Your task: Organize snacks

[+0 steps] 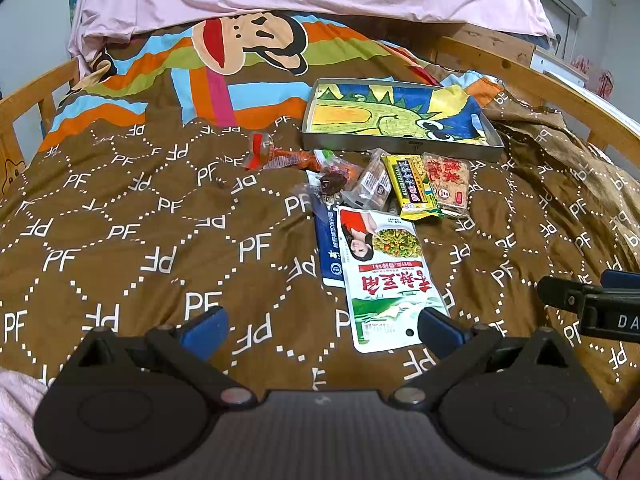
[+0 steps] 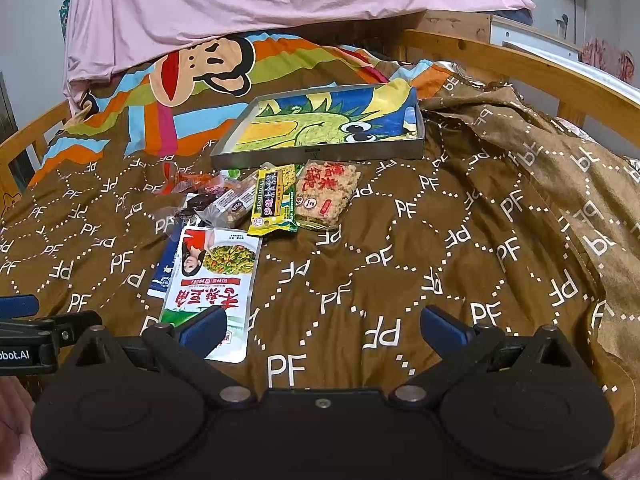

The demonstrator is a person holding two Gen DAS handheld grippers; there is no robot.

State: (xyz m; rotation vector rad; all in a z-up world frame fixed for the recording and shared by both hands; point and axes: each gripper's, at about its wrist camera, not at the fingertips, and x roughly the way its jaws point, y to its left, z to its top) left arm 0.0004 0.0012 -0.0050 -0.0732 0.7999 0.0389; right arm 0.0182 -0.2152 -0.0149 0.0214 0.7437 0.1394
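Snack packets lie scattered on a brown patterned bedspread (image 1: 132,232) as two hand-held grippers hover at the near edge of the bed, both empty. The left gripper (image 1: 322,330) has its jaws spread wide, one blue fingertip over the lower corner of a large white-and-green pouch (image 1: 384,276); the right gripper (image 2: 322,330) is equally wide, its left fingertip over the same pouch's bottom edge. Whether either tip touches the pouch cannot be told. A blue flat packet (image 1: 326,240) lies partly under the pouch. Beyond them sit a yellow bar wrapper (image 1: 412,188), a clear pack of rice crackers (image 1: 448,184), a clear-wrapped biscuit pack (image 1: 372,184), a dark small sweet (image 1: 330,182) and a red-orange sausage-type snack (image 1: 276,154), all just in front of a metal tray (image 1: 400,146) lined with a dragon drawing. Nothing is in the tray yet. The pouch looks light, flat and slick, likely to flop and slide on the soft bedding; pinching it by an edge or corner seems safest. The rice crackers look brittle and would want a gentle hold across the short sides, while the soft quilt gives little support for pressing down
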